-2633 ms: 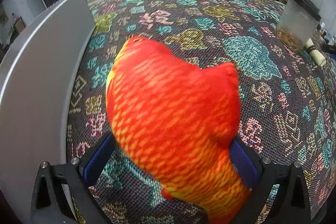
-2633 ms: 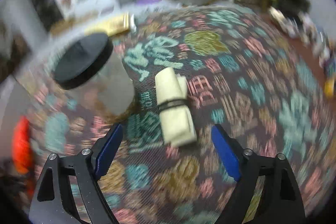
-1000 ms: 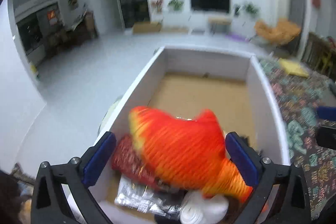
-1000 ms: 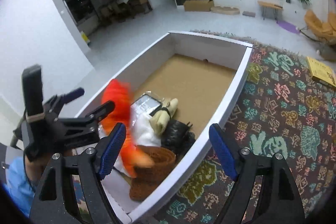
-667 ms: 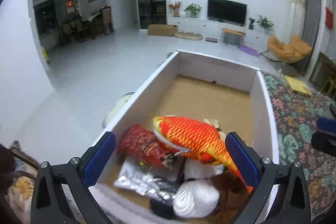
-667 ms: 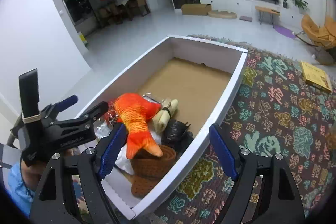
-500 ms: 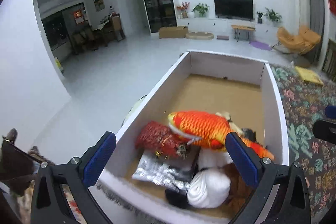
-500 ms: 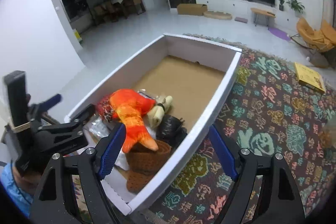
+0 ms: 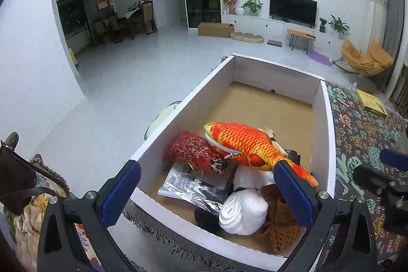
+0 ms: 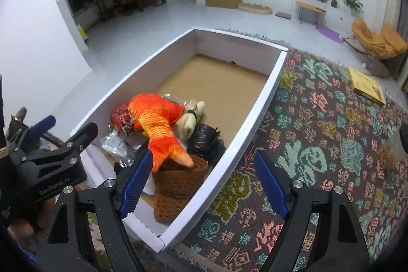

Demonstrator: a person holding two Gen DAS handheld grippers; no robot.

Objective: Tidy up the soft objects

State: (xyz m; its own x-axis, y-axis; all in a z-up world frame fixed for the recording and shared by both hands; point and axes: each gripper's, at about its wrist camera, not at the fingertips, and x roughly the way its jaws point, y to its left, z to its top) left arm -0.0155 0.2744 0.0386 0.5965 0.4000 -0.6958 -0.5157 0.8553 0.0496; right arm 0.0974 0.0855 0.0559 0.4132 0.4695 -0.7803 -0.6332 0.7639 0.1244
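Plush fish (image 9: 244, 144) lies atop pile in cardboard box (image 9: 329, 124), w/ other soft items for sorting. Left tool (image 9: 207, 193) spread, empty; right tool (image 10: 204, 180) also spread, nothing between.

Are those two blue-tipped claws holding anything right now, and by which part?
Nothing is held. Both the left gripper and right gripper are open and empty; the orange fish toy lies loose in the white box.

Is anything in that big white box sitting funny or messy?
A little. The orange plush fish lies slantwise on top of the pile, its tail drooping onto the brown knitted piece. Everything is heaped at the near end of the white cardboard box, while the far end is bare. Nothing looks spilled or torn.
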